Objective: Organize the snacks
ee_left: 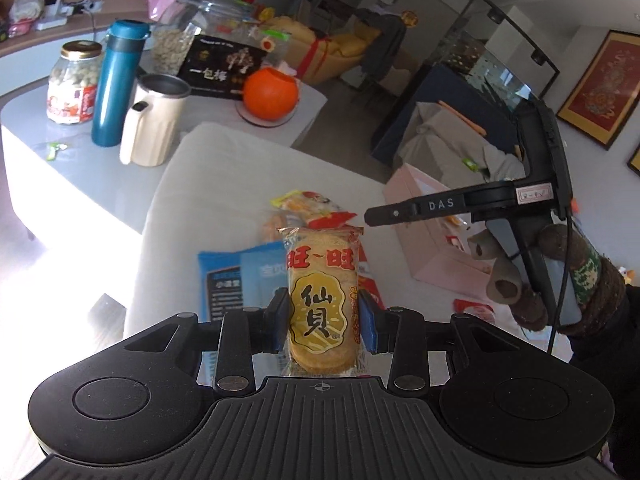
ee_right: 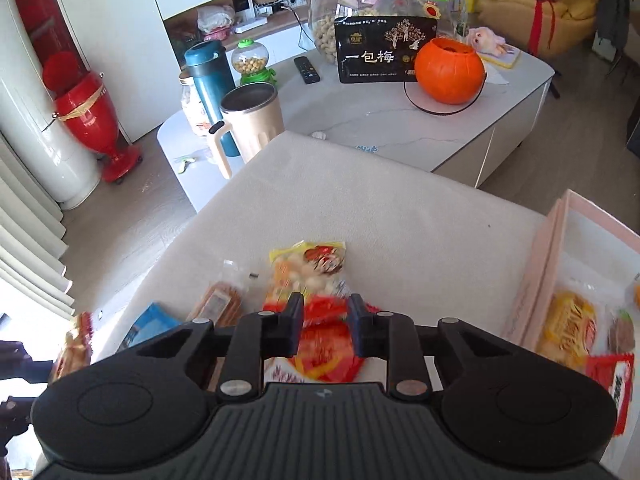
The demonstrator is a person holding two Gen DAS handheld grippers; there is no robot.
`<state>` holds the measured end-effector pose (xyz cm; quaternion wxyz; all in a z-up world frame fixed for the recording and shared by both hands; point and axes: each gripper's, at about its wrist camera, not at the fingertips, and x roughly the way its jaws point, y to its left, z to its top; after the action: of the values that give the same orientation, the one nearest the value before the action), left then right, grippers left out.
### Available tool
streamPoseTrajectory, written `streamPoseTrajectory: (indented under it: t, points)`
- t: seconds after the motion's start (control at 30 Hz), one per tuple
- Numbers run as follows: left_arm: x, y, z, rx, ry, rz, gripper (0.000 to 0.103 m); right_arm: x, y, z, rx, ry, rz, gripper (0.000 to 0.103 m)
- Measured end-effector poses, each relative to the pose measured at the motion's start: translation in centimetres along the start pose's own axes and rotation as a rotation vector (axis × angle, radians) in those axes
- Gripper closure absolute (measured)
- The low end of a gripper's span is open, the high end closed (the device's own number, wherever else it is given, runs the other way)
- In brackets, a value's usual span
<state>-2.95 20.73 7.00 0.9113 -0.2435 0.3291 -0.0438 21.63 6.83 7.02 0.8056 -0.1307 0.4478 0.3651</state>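
The rice cracker packet (ee_left: 322, 300) is wrapped in clear glossy film, pinched between the left gripper's (ee_left: 323, 322) blue rubbery-looking pads, whose arms are matt black plastic. Beneath it, the pale pad (ee_right: 380, 208) looks like matt, finely woven cloth. Right of that pad, the pink box (ee_right: 532, 300) appears to be smooth matt cardboard. Beyond the pad, the table (ee_right: 400, 128) has a polished, faintly veined, stone-like top bearing a glossy orange pumpkin (ee_right: 449, 71), a clear glass jar (ee_right: 356, 4) and a beige mug (ee_right: 254, 120) with a brushed metal rim.
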Motion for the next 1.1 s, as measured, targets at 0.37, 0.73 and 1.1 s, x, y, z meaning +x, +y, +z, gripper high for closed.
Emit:
streamPoseTrajectory:
  t: [0.37, 0.73, 1.1]
  points:
    - [-1.0, 0.4, -0.7, -0.026, -0.007, 0.083, 0.063, 1.9, 1.4, 0.0, -0.011, -0.094, -0.043, 0.036]
    - [-2.7, 4.1, -1.0, -0.137, -0.038, 0.141, 0.063, 7.1, 1.8, 0.6, -0.04, -0.006, -0.089, 0.041]
    - [1.4, -1.4, -1.1, -0.013, 0.039, -0.015, 0.063, -5.9, -1.1, -10.9, 0.032, -0.087, -0.072, 0.079]
